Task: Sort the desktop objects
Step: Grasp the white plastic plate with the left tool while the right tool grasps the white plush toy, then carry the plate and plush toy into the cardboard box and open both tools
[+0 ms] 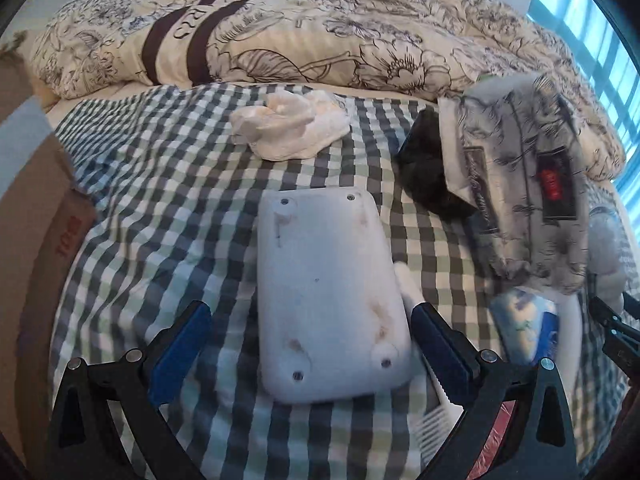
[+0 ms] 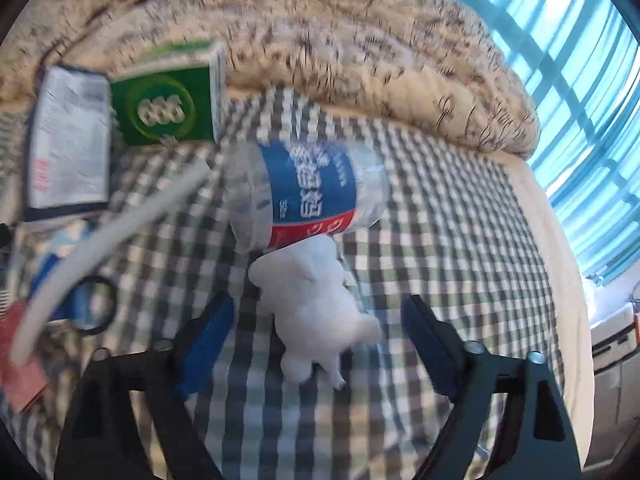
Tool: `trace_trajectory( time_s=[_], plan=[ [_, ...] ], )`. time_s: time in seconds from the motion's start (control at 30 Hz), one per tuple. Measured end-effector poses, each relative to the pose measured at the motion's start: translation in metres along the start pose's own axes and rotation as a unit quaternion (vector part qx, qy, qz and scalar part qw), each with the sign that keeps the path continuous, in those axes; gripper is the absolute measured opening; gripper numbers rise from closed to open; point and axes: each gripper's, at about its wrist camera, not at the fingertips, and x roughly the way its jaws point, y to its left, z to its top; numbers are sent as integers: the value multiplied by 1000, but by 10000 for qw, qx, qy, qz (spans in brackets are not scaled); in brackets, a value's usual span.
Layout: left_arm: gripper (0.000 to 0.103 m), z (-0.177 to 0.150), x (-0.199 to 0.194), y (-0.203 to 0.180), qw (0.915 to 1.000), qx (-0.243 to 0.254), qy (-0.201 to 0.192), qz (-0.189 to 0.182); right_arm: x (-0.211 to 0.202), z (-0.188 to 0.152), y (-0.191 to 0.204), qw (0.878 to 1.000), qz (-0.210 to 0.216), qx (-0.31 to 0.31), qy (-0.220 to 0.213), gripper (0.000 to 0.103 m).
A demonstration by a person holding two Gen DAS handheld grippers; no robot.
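Sorting looks barely begun: everything lies loose on the green-and-white checked bedsheet (image 1: 168, 184). The left gripper (image 1: 312, 332) stands open astride a white rounded plastic device (image 1: 328, 292) lying face down, pads not touching it. The right gripper (image 2: 320, 338) is open around a crumpled white tissue (image 2: 316, 312), just below a clear plastic bottle (image 2: 308, 192) whose blue-and-red label is too blurred to read. A green box (image 2: 168, 106) reads "999".

Left black two-finger gripper with blue pads (image 1: 310, 322) angled steeply down, jaws spread wide. Right black two-finger gripper with blue pads (image 2: 320, 332) likewise tilted down, jaws apart, gripping nothing.
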Motion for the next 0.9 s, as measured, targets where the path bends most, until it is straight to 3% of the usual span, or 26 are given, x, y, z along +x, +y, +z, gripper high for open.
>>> trace_trajectory(
  time_s=[0.07,0.17,0.2,0.3,0.43,0.5,0.6,0.9],
  plan=[
    [103,3,3,-2,10000,14,-55,-9,9,-2,2,9997,139,101,155,55],
    [103,2,7,1,9999,-54,-50,-138,4,-6,1,9996,179,172,97,52],
    [98,0,8,2,9997,-73,-56,-208,2,-9,1,9997,177,152,87,52],
    [68,-4,3,7,9988,47,-83,-489,-7,-19,-3,9991,348,226,106,52],
    [67,-10,1,10,9982,178,47,-567,-20,-31,-15,9964,659,512,119,51],
    [67,-15,-6,15,9981,143,86,-592,-28,-34,-19,9951,768,614,108,43],
    [67,-20,-17,24,9982,75,105,-583,-44,-41,-23,9926,974,716,135,43],
    [66,-65,-83,49,9979,41,156,-630,-111,-60,-23,9884,1357,681,-60,43]
  ],
)
